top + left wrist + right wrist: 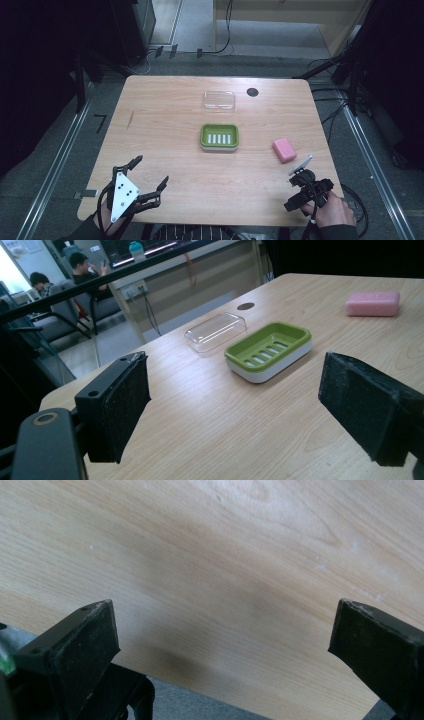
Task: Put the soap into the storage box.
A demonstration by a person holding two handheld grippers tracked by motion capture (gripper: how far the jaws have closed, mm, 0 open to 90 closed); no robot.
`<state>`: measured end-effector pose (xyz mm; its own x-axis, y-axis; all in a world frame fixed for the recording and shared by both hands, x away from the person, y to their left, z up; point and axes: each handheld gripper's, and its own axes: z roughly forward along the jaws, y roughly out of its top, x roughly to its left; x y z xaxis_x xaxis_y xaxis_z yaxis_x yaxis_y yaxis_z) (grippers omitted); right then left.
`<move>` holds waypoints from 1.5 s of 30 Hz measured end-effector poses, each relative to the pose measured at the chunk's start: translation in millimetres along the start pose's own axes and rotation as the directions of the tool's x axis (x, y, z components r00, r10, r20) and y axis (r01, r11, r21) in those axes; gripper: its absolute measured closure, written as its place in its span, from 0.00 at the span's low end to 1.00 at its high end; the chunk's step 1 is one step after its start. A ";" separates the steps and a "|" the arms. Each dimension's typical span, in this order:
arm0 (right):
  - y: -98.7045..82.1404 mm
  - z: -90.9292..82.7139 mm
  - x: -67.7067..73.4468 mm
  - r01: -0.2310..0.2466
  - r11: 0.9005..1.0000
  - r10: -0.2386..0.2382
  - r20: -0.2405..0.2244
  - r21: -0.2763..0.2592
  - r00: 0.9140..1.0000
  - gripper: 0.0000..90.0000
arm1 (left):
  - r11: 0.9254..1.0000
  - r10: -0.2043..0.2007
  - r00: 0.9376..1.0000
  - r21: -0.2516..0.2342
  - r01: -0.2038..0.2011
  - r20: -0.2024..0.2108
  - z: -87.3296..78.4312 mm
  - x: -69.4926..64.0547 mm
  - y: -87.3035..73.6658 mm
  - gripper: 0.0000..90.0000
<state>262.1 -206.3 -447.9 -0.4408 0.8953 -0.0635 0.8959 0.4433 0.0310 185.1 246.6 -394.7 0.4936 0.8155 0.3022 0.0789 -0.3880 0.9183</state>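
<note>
Both grippers, left gripper (150, 175) and right gripper (299, 186), wait wide apart, holding nothing, at the counter's (165, 105) near edge; soap dish (219, 136) sits mid-counter.

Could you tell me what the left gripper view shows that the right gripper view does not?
The left gripper view alone shows the green soap dish, the clear lid behind it, the pink soap bar, the dark round hole in the table, and seated people beyond. The right gripper view alone shows grey floor past the table's edge. Both share bare wooden table between open black jaws.
</note>
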 end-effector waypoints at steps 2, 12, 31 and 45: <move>1.4 0.0 -0.2 0.002 1.000 -0.002 -0.003 -0.006 1.000 0.00 | 1.000 0.000 1.000 0.000 0.000 0.001 0.0 0.1 -0.1 0.15; 16.0 -2.3 -5.3 -0.004 1.000 0.004 0.004 -0.014 1.000 0.00 | 1.000 0.004 1.000 0.001 -0.004 0.003 -0.1 0.0 -0.2 0.15; 35.4 -3.0 -12.7 -0.005 1.000 0.005 0.023 -0.024 1.000 0.00 | 1.000 0.000 1.000 0.002 0.000 -0.002 -0.7 0.3 -0.4 0.15; 50.5 -2.8 -21.0 -0.005 0.999 0.006 0.027 -0.032 1.000 0.00 | 1.000 0.002 1.000 0.003 -0.002 -0.001 -0.3 0.1 -0.4 0.15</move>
<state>316.4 -202.6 -442.2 -0.4335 0.8966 -0.0900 0.8960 0.4395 0.0635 184.8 246.9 -394.9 0.4933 0.8148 0.3046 0.0801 -0.3912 0.9168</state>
